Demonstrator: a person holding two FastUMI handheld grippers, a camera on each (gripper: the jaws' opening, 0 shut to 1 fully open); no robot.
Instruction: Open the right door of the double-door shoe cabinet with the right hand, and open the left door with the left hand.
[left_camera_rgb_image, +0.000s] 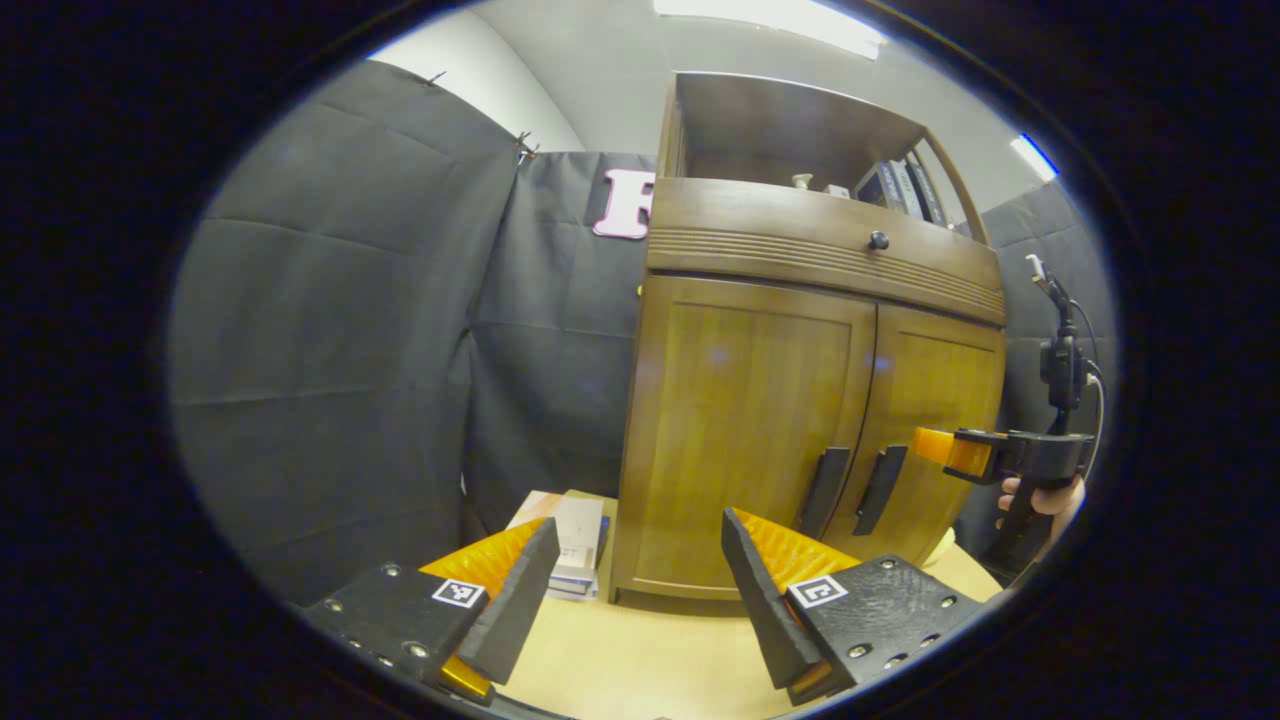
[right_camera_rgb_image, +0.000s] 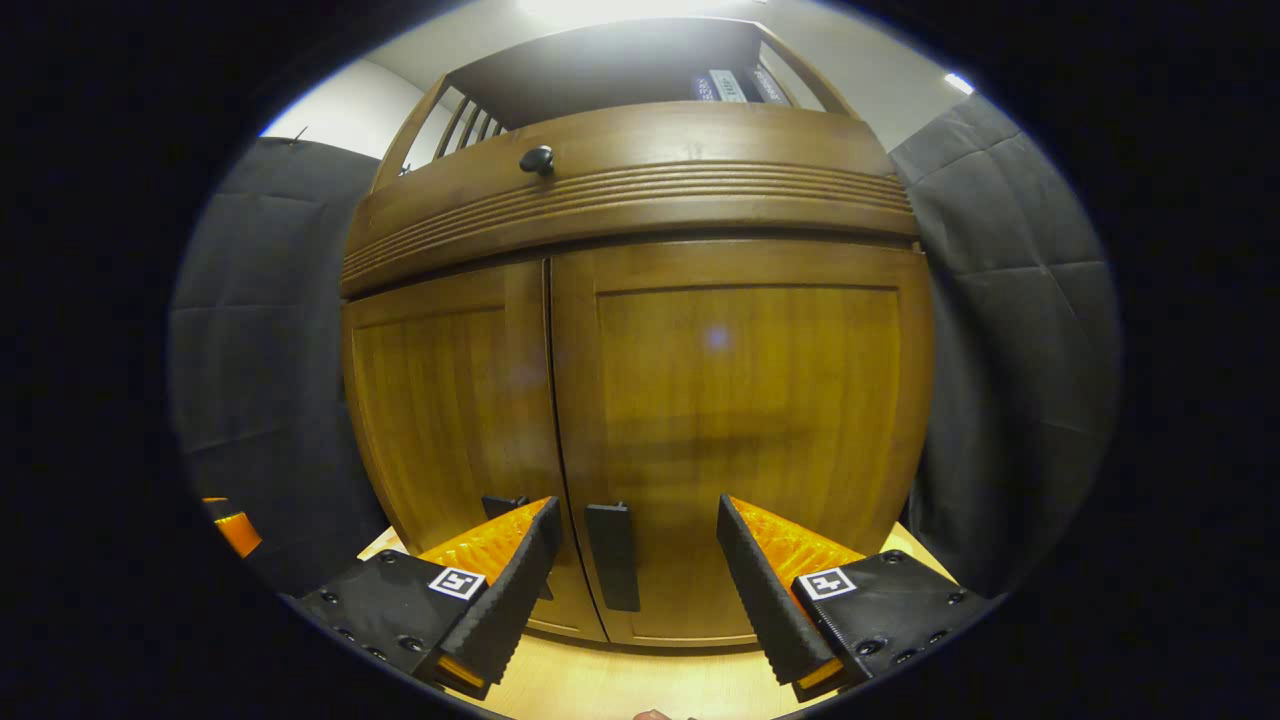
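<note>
Here the shoe cabinet (left_camera_rgb_image: 810, 400) stands on the pale table (left_camera_rgb_image: 640, 660), both doors shut. In the left gripper view my left gripper (left_camera_rgb_image: 640, 580) hangs wide open and holds nothing, set back from the cabinet's left front corner; the left door (left_camera_rgb_image: 750, 430) and its dark handle (left_camera_rgb_image: 826, 490) lie ahead and to the right of it. Some books or boxes (left_camera_rgb_image: 575, 545) are stacked on the table beside the cabinet's left side. Farther right I see my right gripper (left_camera_rgb_image: 945, 450) level with the right door (left_camera_rgb_image: 930, 420), my hand (left_camera_rgb_image: 1045, 497) behind it. In the right gripper view the right gripper (right_camera_rgb_image: 633, 560) is also spread wide and empty, close to the doors, with the right door's handle (right_camera_rgb_image: 613, 555) between its fingers but not touched. The left door's handle (right_camera_rgb_image: 503, 505) peeks out behind the left finger (right_camera_rgb_image: 500, 590).
</note>
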